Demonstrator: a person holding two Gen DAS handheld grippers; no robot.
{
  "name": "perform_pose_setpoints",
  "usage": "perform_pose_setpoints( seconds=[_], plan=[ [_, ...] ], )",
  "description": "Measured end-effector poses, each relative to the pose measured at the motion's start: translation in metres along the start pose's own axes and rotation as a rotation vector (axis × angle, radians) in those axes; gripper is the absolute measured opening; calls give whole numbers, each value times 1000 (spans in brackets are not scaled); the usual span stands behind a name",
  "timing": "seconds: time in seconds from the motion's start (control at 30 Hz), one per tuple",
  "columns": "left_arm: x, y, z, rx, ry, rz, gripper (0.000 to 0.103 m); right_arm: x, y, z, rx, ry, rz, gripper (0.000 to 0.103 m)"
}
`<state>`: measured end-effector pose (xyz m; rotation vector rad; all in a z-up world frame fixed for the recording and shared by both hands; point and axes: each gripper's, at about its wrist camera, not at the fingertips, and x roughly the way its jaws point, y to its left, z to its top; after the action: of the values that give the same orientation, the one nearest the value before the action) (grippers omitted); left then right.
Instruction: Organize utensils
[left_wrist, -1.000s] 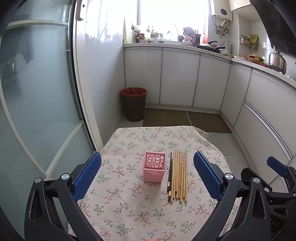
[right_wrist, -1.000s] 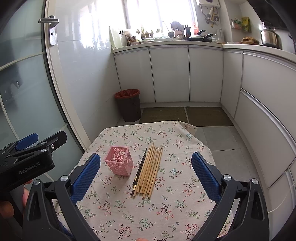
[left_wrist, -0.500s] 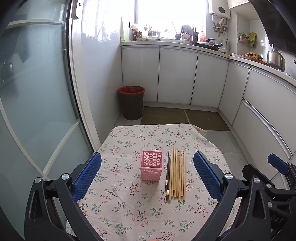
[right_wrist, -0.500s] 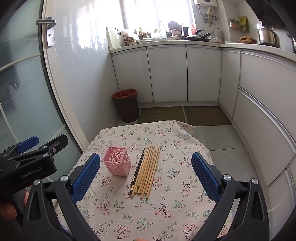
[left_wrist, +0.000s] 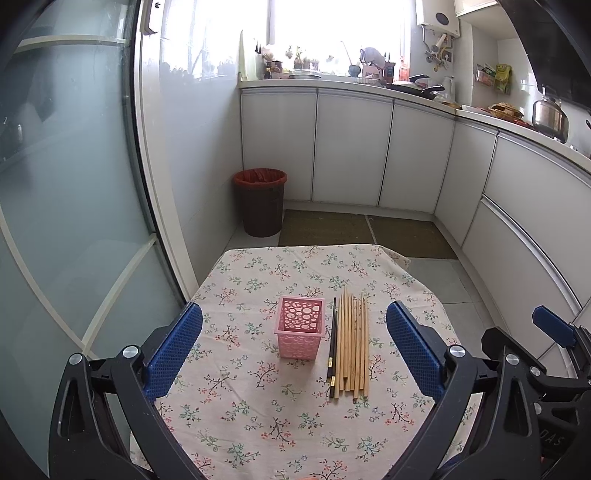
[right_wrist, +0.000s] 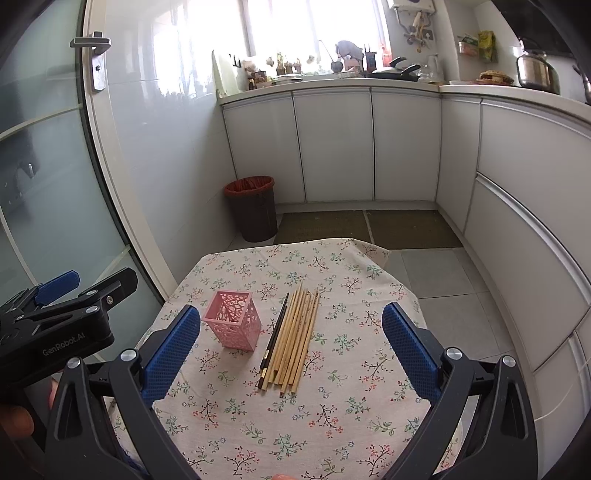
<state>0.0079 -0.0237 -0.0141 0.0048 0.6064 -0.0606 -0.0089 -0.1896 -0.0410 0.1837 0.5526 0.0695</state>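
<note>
A pink perforated holder (left_wrist: 300, 328) (right_wrist: 232, 323) stands upright on the floral tablecloth (left_wrist: 258, 413) (right_wrist: 332, 398). Just right of it lies a row of several wooden chopsticks (left_wrist: 354, 346) (right_wrist: 295, 339), with a dark pair (left_wrist: 332, 341) (right_wrist: 274, 341) on its left side. My left gripper (left_wrist: 293, 349) hangs open above the near part of the table, with nothing between its blue pads (left_wrist: 173, 347). My right gripper (right_wrist: 290, 352) is open too and holds nothing. The left gripper's body (right_wrist: 62, 325) shows at the left of the right wrist view.
A brown bin with a red liner (left_wrist: 260, 201) (right_wrist: 252, 206) stands on the floor beyond the table. A glass door (left_wrist: 66, 184) runs along the left. White cabinets (left_wrist: 351, 151) line the back and right walls, with floor mats (left_wrist: 354, 232) in front.
Both grippers have drawn back and risen a little, so the holder and chopsticks look smaller and farther. Nothing on the table has moved, and both jaws stay open.
</note>
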Motion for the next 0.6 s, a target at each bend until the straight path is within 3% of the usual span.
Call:
perform_pose_setpoints(
  seconds=[0.6],
  plan=[
    [3, -1, -1, -1, 7, -7, 96, 2, 2, 1, 1, 7, 0, 96]
  ],
)
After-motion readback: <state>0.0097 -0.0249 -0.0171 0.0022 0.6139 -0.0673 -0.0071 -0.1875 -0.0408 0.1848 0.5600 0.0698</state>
